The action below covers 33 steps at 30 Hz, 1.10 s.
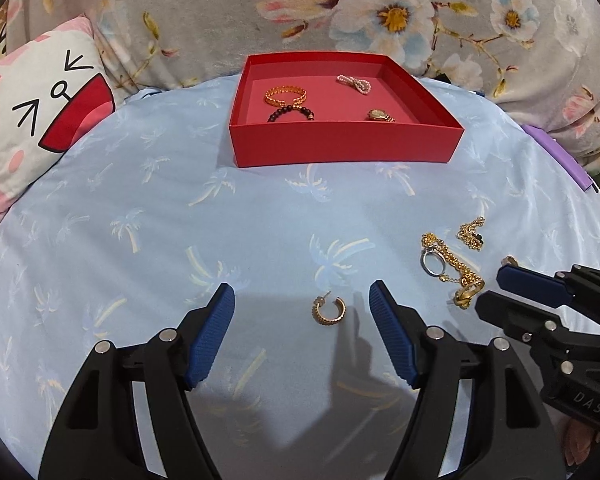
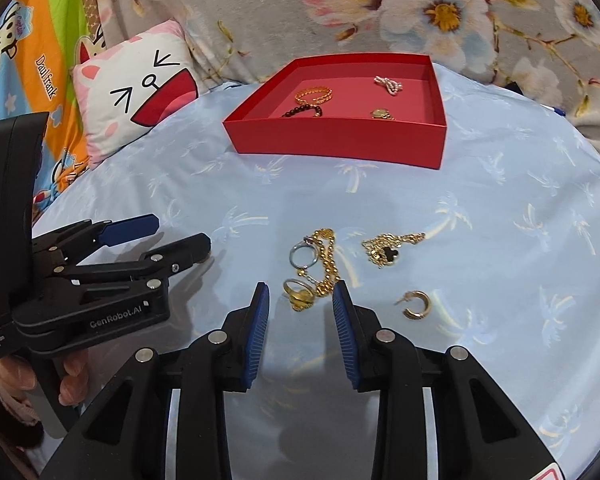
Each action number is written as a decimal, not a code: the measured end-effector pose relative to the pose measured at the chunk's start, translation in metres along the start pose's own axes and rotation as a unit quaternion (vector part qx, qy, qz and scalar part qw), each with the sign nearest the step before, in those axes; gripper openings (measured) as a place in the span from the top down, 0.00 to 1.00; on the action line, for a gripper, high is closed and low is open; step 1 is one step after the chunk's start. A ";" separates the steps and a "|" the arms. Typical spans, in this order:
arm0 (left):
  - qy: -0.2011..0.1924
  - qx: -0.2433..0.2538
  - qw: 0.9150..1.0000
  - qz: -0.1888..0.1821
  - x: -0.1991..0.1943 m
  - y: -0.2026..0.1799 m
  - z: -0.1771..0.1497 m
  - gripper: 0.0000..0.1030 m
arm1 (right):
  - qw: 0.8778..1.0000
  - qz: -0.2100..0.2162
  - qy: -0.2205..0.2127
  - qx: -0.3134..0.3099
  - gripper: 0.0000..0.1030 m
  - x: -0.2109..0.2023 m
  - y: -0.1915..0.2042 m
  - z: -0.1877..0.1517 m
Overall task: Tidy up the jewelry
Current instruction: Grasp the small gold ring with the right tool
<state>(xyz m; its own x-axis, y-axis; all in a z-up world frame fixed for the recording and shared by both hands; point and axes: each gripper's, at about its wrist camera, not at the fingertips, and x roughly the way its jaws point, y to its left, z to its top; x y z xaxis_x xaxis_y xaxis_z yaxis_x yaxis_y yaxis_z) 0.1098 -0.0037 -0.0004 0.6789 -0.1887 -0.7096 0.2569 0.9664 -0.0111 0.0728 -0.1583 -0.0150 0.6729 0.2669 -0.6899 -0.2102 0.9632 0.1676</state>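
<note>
A gold hoop earring lies on the pale blue cloth between the fingers of my left gripper, which stands open and clear of it. My right gripper is open around a gold ring, with a gap on each side of it. The ring is at the near end of a small heap with a gold chain and a silver ring. A gold necklace with a black clover pendant and a second hoop earring lie to the right. The red box at the back holds several pieces.
A cat-face cushion leans at the back left and a flowered blanket runs behind the box. The left gripper sits close on the left of the right gripper, with a person's fingers on its handle. A purple edge borders the cloth on the right.
</note>
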 end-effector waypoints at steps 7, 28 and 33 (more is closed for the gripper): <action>0.005 0.001 1.000 -0.004 0.002 0.000 0.000 0.34 | 0.999 0.017 0.012 0.046 0.98 0.007 -0.015 0.006; 0.009 0.003 1.000 -0.009 0.004 -0.002 0.000 0.34 | 0.998 -0.037 0.009 0.040 0.68 -0.003 -0.021 -0.008; 0.008 0.005 1.000 -0.008 0.004 -0.004 0.000 0.31 | 0.998 -0.037 0.024 0.048 0.68 0.006 -0.024 -0.005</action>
<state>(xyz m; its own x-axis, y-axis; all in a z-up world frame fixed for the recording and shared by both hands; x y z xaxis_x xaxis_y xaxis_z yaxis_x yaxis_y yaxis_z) 0.1115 -0.0079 -0.0034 0.6641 -0.2006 -0.7202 0.2735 0.9617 -0.0157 0.0786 -0.1796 -0.0269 0.6483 0.1955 -0.7359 -0.0906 0.9794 0.1804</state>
